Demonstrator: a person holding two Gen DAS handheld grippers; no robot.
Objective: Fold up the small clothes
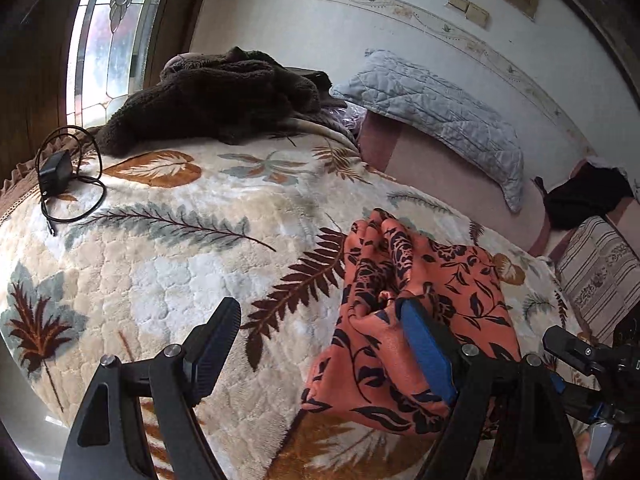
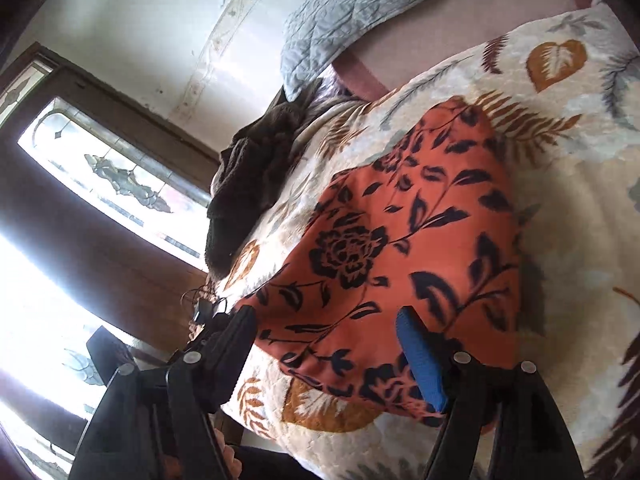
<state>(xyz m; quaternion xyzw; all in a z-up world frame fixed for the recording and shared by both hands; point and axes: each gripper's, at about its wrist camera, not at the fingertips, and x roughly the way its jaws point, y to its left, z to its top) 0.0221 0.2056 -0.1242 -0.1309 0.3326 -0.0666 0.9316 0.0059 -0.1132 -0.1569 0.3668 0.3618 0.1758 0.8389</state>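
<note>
**Orange floral garment on the bed, both my grippers spread wide**

Left wrist view: my left gripper (image 1: 316,334) stands with its jaws wide apart and nothing pinched between them. The black finger (image 1: 214,350) hangs over the leaf-patterned blanket (image 1: 160,264), while the blue-padded finger (image 1: 426,346) sits against the orange floral garment (image 1: 404,280), which lies on the blanket to the right of centre. The cloth is bunched into ridges at its far end and folded over itself nearer to me. Whether the blue pad presses on the fabric or merely rests in front of it, I cannot tell. Far across the bed a dark brown fleece (image 1: 224,100) is heaped near the stained-glass window (image 1: 108,40), a black charger with its cable (image 1: 60,176) lies at the left edge, and a pale quilted pillow (image 1: 440,112) leans by the wall. Part of my other gripper shows at the lower right edge.

Right wrist view: my right gripper (image 2: 324,340) is also spread, its pads gripping nothing. The garment (image 2: 400,232) lies flat on the blanket (image 2: 568,240) directly ahead, its near edge reaching between the two fingers. The blue pad (image 2: 420,364) overlaps the cloth's near right corner; the black finger (image 2: 236,344) stands just off its left edge. The brown fleece (image 2: 256,176) and pillow (image 2: 360,4) lie beyond.
</note>
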